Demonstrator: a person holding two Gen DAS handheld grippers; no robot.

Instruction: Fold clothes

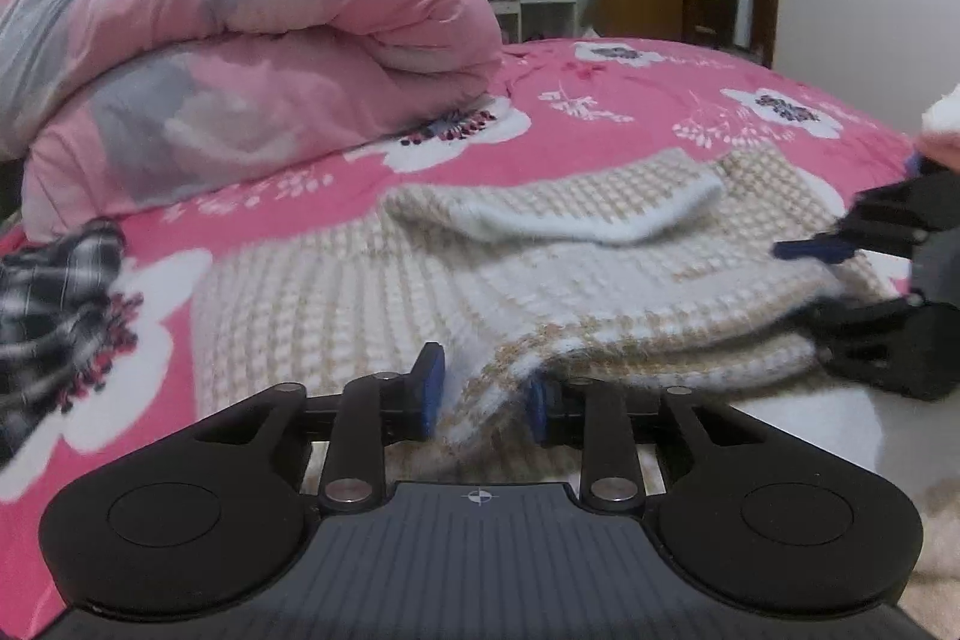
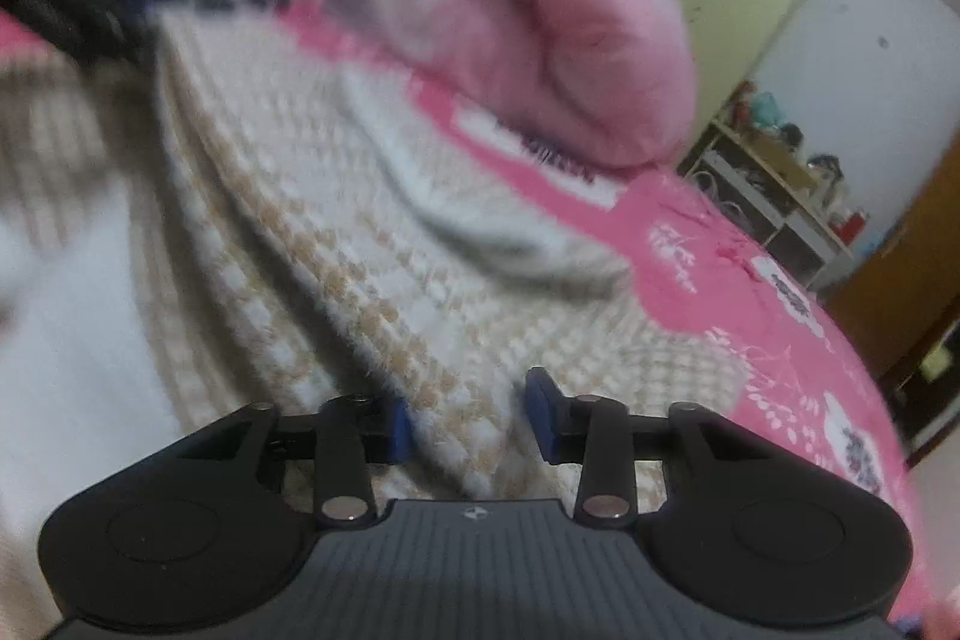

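Left wrist: sweater (image 1: 540, 280) between claw (image 1: 483, 394) pads.

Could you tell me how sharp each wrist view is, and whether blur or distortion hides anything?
Left wrist view: mostly sharp, the knit sweater and rolled quilt clear, fisheye bending the edges. Right wrist view: motion-blurred throughout, the sweater's weave smeared, only the right gripper crisp.
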